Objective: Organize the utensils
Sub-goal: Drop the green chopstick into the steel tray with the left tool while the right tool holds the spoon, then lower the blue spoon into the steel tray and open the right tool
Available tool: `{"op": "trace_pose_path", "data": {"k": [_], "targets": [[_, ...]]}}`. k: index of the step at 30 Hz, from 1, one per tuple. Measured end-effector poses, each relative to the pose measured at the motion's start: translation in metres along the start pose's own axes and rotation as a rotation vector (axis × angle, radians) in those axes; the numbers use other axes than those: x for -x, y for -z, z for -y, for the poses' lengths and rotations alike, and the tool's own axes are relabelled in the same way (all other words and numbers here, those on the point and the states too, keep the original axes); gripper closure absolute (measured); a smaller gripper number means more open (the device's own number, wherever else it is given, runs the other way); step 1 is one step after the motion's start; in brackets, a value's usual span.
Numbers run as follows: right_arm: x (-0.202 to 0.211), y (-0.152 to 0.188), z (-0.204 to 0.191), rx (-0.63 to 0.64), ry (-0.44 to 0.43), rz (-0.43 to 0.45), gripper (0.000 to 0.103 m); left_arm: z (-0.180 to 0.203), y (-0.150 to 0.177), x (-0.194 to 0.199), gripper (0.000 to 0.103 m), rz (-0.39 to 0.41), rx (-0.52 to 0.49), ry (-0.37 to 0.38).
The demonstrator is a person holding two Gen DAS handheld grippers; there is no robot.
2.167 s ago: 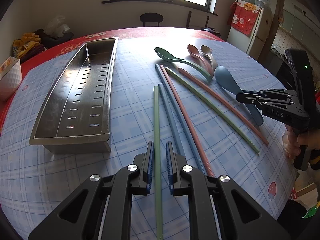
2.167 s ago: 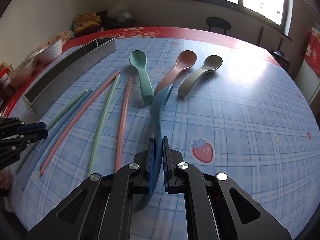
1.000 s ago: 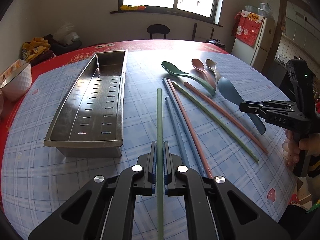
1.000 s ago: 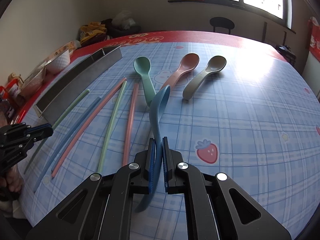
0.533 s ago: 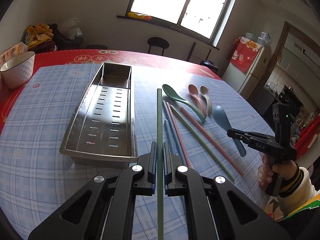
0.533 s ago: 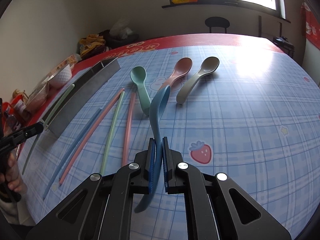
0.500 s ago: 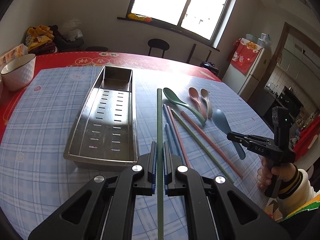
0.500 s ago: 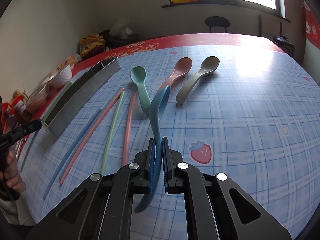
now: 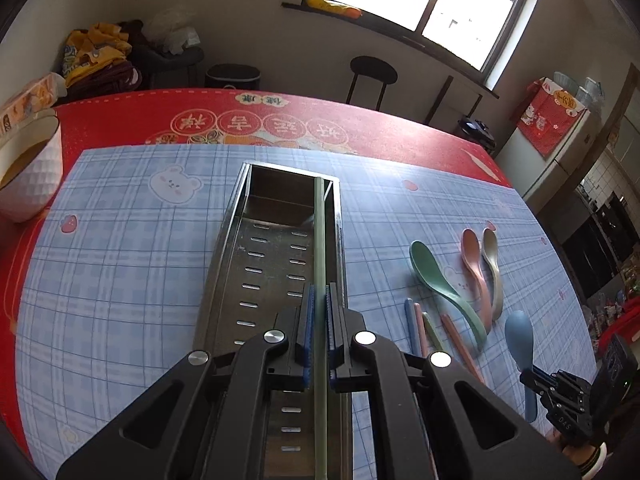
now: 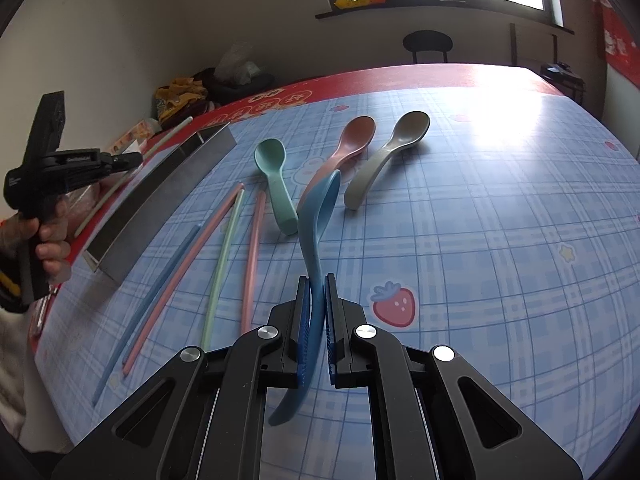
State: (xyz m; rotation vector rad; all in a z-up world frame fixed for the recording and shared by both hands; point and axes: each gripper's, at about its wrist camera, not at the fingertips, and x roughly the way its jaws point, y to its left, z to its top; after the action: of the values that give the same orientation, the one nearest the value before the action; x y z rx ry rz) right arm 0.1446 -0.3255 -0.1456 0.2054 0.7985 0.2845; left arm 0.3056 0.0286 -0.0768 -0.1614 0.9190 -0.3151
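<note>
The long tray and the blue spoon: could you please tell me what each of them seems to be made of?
Long tray: most likely stainless steel with a brushed finish. It looks grey and reflective, with punched drain slots in its floor and thin folded walls.

Blue spoon, held in the right claw: probably matte plastic or a fibre composite. The colour is flat and opaque, with soft moulded edges and no sharp glints.

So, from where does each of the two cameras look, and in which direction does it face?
Left wrist: sits on the left gripper, looks down along the green chopstick over the metal tray; the right gripper shows.
Right wrist: sits on the right gripper, faces across the table along the blue spoon; the left gripper shows.
Shared: tray, spoons, chopsticks.
</note>
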Motion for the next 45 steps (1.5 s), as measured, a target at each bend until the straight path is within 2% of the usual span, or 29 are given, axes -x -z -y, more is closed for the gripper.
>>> {"op": "trace_pose_path", "data": {"k": [6,11,15,18,20,21,23,24,25,27,29,31,33,38,45], "targets": [[-0.002,-0.001,-0.001,0.003,-0.002,-0.013,0.096,0.007,-0.004,-0.027,0.097,-0.062,-0.045,-0.048],[-0.003,-0.001,-0.001,0.004,-0.004,-0.016,0.096,0.005,-0.005,-0.038,0.097,-0.108,-0.044,-0.054],[-0.004,-0.001,-0.001,0.001,-0.001,-0.015,0.096,0.004,-0.006,-0.038,0.092,-0.118,-0.055,-0.049],[-0.005,-0.001,0.000,0.000,0.000,-0.018,0.096,0.010,-0.002,-0.023,0.091,-0.075,-0.085,-0.045],[-0.006,-0.001,0.000,-0.001,-0.001,-0.020,0.096,0.018,0.003,-0.008,0.088,-0.019,-0.132,-0.062],[-0.006,-0.001,0.001,-0.002,-0.003,-0.021,0.096,0.022,0.008,0.001,0.082,0.016,-0.159,-0.076],[-0.007,-0.002,0.001,-0.005,-0.013,-0.023,0.096,0.028,0.018,0.017,0.064,0.079,-0.204,-0.102],[-0.007,-0.001,0.002,-0.008,-0.021,-0.021,0.096,0.030,0.024,0.024,0.044,0.109,-0.221,-0.113],[-0.006,-0.001,0.003,-0.012,-0.024,-0.018,0.096,0.030,0.031,0.031,0.036,0.146,-0.238,-0.126],[-0.005,-0.001,0.004,-0.020,-0.027,-0.014,0.096,0.029,0.044,0.041,0.035,0.205,-0.277,-0.166],[-0.004,-0.001,0.005,-0.021,-0.026,-0.015,0.096,0.023,0.055,0.047,0.029,0.237,-0.289,-0.199],[-0.005,-0.001,0.004,-0.017,-0.019,-0.021,0.096,0.016,0.064,0.053,0.017,0.272,-0.295,-0.226],[-0.007,-0.001,0.003,-0.013,-0.015,-0.027,0.096,0.009,0.072,0.058,0.010,0.303,-0.307,-0.261],[-0.010,-0.002,0.002,-0.025,0.015,-0.034,0.096,-0.011,0.085,0.063,0.006,0.369,-0.306,-0.287],[-0.007,-0.006,-0.003,-0.016,0.099,-0.016,0.096,-0.044,0.087,0.067,0.006,0.378,-0.185,-0.239]]}}
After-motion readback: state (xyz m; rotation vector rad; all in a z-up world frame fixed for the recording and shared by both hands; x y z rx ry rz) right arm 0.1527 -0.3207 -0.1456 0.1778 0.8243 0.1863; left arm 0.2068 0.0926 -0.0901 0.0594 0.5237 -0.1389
